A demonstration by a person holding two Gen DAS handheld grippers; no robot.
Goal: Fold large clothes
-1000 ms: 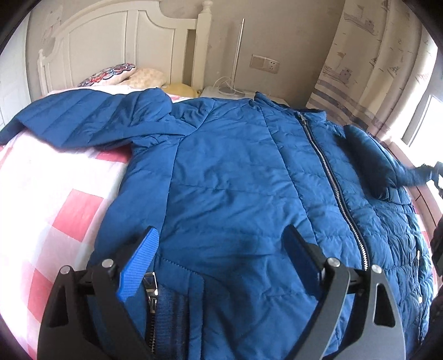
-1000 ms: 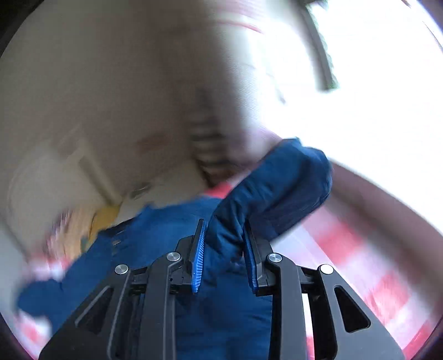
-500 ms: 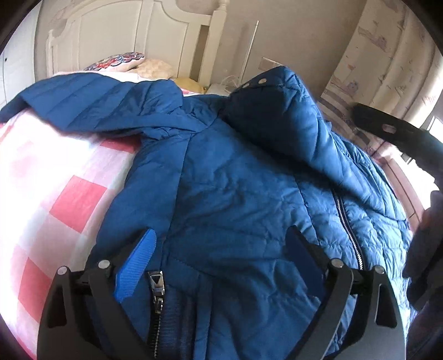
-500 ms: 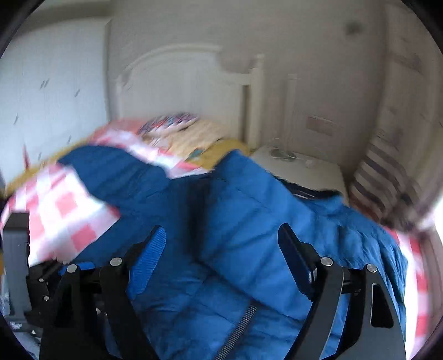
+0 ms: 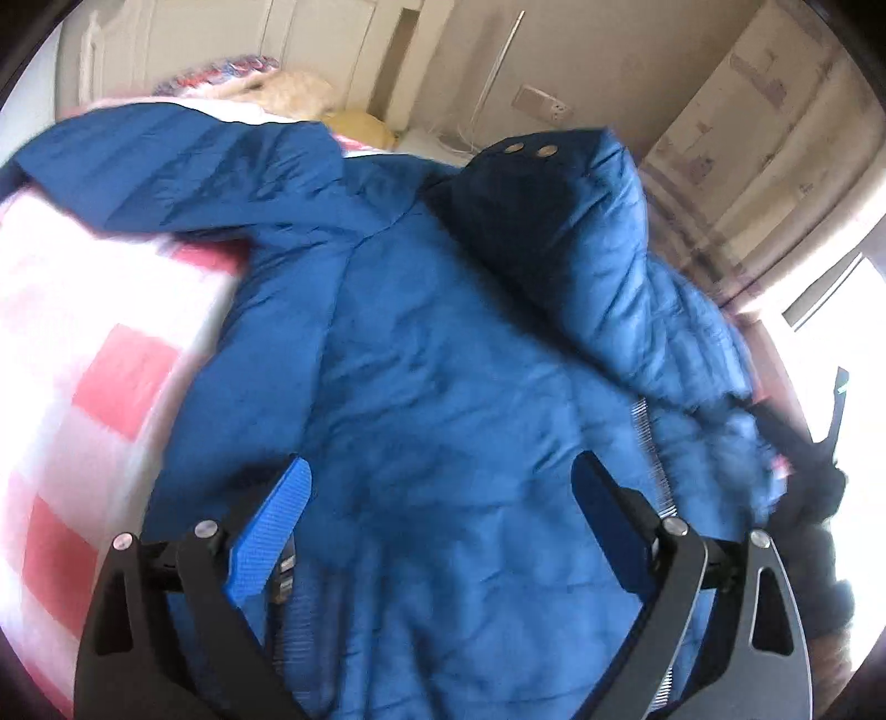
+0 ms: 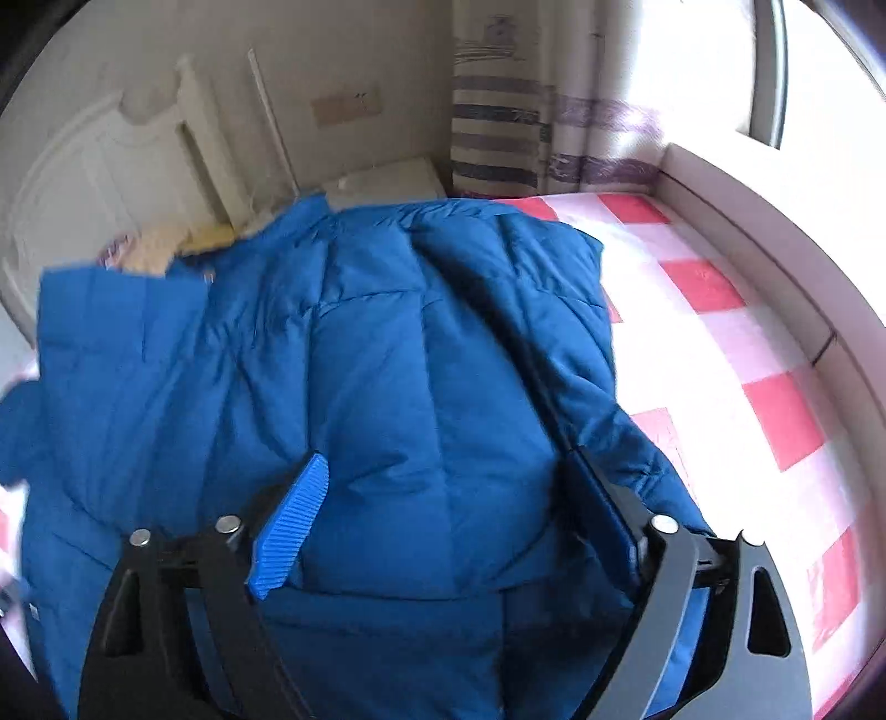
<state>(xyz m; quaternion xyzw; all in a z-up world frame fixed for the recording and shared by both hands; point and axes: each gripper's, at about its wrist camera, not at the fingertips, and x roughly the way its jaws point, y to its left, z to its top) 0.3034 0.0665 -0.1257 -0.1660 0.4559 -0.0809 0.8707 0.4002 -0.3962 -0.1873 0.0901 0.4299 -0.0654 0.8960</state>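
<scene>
A large blue quilted jacket lies face up on a bed with a red and white checked sheet. Its right sleeve is folded across the chest, cuff snaps showing. Its left sleeve stretches out to the left. My left gripper is open and empty over the jacket's lower front, near the zipper. In the right wrist view the jacket fills the middle, and my right gripper is open and empty just above the folded sleeve.
A white headboard and pillows stand at the bed's head. A nightstand, striped curtain and bright window lie to the right. Checked sheet shows right of the jacket.
My right gripper carried the right sleeve over the jacket's chest, let it go and opened. It now hovers over the folded sleeve. My left gripper stayed open and shifted slightly.
</scene>
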